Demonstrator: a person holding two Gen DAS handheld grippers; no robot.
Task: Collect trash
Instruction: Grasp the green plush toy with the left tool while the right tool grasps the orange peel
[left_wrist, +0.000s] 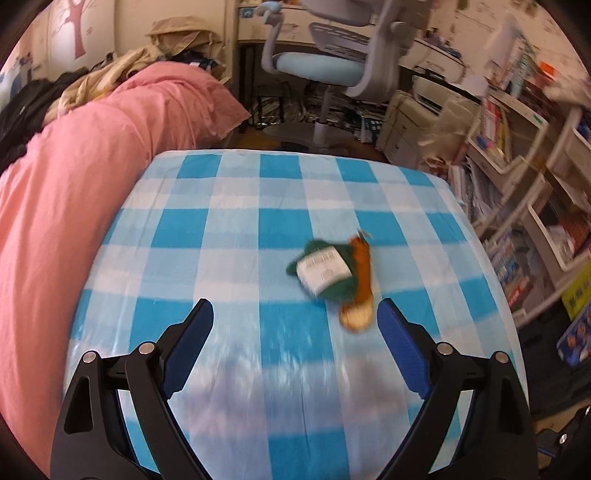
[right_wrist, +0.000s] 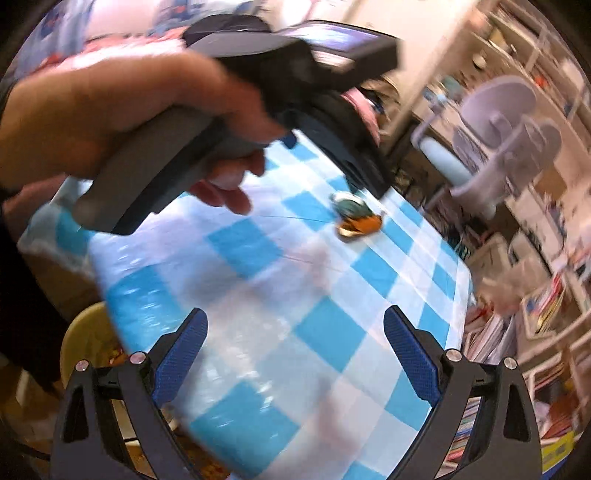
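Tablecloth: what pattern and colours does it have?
The tablecloth is a check of bright blue, pale blue and white squares, clearest in the left wrist view.

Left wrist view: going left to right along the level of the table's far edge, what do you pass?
Pink quilt on the bed → blue-and-white checked tablecloth → white shelves packed with books.

Lived-in home bedroom doubling as a study. Bed (left_wrist: 74, 184) under a pink cover with heaped clothes (left_wrist: 110, 77), beside a table (left_wrist: 236, 206) in blue-and-white checked cloth. Beyond, a desk (left_wrist: 295, 26) with a pale blue swivel chair (left_wrist: 332, 66), a tree sticker (left_wrist: 75, 26) on the wall, and white shelves (left_wrist: 517, 155) crammed with books.
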